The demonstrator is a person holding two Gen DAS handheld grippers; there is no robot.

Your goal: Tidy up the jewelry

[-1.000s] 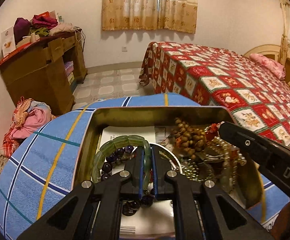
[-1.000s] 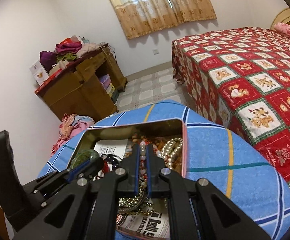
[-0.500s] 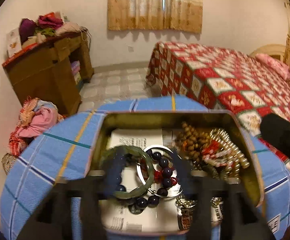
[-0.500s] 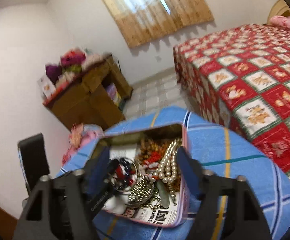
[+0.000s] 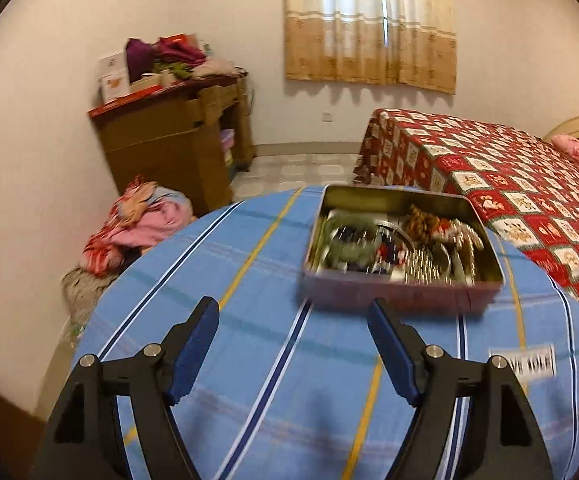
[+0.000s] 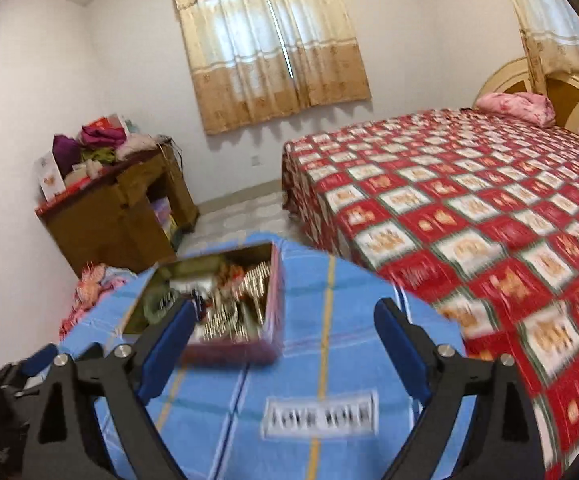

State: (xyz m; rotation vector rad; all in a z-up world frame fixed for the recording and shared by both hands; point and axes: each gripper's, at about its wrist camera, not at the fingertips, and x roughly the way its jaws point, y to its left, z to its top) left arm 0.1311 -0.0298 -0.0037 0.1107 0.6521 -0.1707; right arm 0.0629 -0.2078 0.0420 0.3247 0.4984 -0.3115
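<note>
Blue striped cloth (image 5: 249, 360) covers the surface I work over, crossed by yellow and dark lines. Far left in the left wrist view, a heap of pink and red laundry (image 5: 137, 224) lies on the floor against the wall, and behind it a brown wooden desk (image 5: 177, 148) carries a pile of clothes and boxes. My left gripper (image 5: 292, 322) hangs over bare cloth with its blue-padded fingers spread wide and nothing between them. Ahead of it and slightly to the right sits the metal tin (image 5: 401, 292), open-topped, resting flat on the cloth. Inside it the jewelry (image 5: 397, 244) lies in a tangled mass: a green bangle toward the left, brown beads and pearl-like strands toward the right, though motion blur smears the detail. A white label (image 5: 521, 360) is printed on the cloth to the right of the tin, and beyond that stands the bed (image 5: 509, 184) with its red checked cover.

From the right wrist view, the tin (image 6: 273, 280) sits ahead and to the left, its near left corner partly behind one fingertip. My right gripper (image 6: 285, 316) is likewise spread wide and holds nothing, poised over the cloth (image 6: 329, 320) just above the label (image 6: 321, 416). The bed (image 6: 469, 208) fills the right side, with a pink pillow (image 6: 517, 106) at its head.
</note>
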